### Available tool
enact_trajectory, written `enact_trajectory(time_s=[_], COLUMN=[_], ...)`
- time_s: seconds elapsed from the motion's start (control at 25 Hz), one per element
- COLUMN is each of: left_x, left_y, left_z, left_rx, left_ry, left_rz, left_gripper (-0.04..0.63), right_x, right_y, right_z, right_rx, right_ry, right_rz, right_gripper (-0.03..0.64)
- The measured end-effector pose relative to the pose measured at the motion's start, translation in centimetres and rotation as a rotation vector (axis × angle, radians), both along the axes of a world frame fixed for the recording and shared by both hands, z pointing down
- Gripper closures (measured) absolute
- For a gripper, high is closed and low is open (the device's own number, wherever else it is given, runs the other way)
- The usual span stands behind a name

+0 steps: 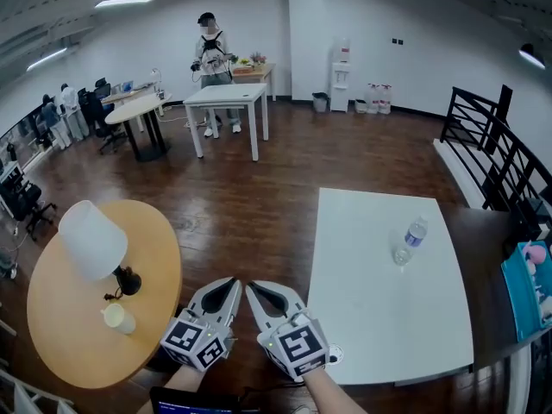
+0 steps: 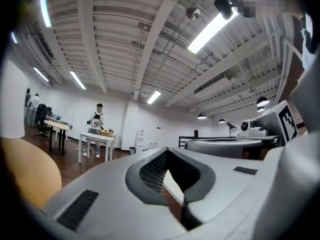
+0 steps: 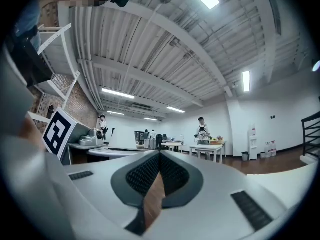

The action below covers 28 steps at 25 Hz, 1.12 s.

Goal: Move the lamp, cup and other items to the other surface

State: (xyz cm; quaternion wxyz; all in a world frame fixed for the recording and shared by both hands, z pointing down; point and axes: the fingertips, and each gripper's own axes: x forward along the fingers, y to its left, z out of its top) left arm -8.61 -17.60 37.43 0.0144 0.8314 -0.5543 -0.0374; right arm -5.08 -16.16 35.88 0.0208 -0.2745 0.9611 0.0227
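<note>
A lamp (image 1: pixel 93 240) with a white shade and a black base stands on the round wooden table (image 1: pixel 60 335) at the left. A pale cup (image 1: pixel 116 317) sits just in front of it. To the right is the white rectangular table (image 1: pixel 379 309). My left gripper (image 1: pixel 229 285) and right gripper (image 1: pixel 256 289) hang side by side over the floor between the two tables. Both are shut with nothing in them, and both point away from me. In the gripper views the left gripper (image 2: pixel 167 154) and the right gripper (image 3: pixel 160 156) point up across the room, tips together.
A water bottle (image 1: pixel 416 232) and a clear glass (image 1: pixel 402 254) stand on the white table. A black railing (image 1: pixel 500 158) runs along the right, with a blue object (image 1: pixel 526 287) below it. Far off, a person (image 1: pixel 211 46) stands behind another white table (image 1: pixel 226 96).
</note>
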Motion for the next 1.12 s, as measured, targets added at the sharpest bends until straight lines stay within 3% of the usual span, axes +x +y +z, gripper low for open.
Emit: enact_trajectory(time_s=[0.4, 0.68, 0.72, 0.84, 0.88, 0.92, 0.96, 1.12], left_x=[1.9, 4.9, 5.7, 8.6, 9.8, 11.1, 12.4, 17.9], left_y=[-3.2, -6.3, -6.5, -7.2, -7.3, -7.5, -7.7, -9.2], left_z=[-0.9, -1.8, -1.9, -2.1, -2.1, -2.1, -2.1, -1.1], left_rx=[0.018, 0.016, 0.02, 0.029, 0.032, 0.034, 0.033, 0.022], left_ry=[-0.002, -0.018, -0.026, -0.026, -0.023, -0.02, -0.016, -0.003], left_rz=[0.09, 0.223, 0.246, 0.33, 0.362, 0.393, 0.422, 0.498], left_gripper=[0.586, 0.586, 0.586, 0.584, 0.583, 0.579, 0.57, 0.546], right_x=[1.8, 6.3, 7.3, 10.9, 12.4, 13.9, 15.5, 22.3], right_y=[-2.9, -6.0, -6.3, -7.5, -7.9, -8.3, -8.7, -10.6], right_z=[-0.6, -2.3, -2.4, -2.4, -2.2, -1.9, -1.5, 0.3], right_rx=[-0.005, 0.027, 0.033, 0.059, 0.047, 0.027, 0.007, -0.012], right_ry=[-0.009, -0.06, -0.067, -0.105, -0.108, -0.104, -0.092, -0.024], right_rz=[0.112, 0.344, 0.381, 0.493, 0.527, 0.558, 0.588, 0.7], right_gripper=[0.617, 0.617, 0.583, 0.58, 0.543, 0.444, 0.396, 0.396])
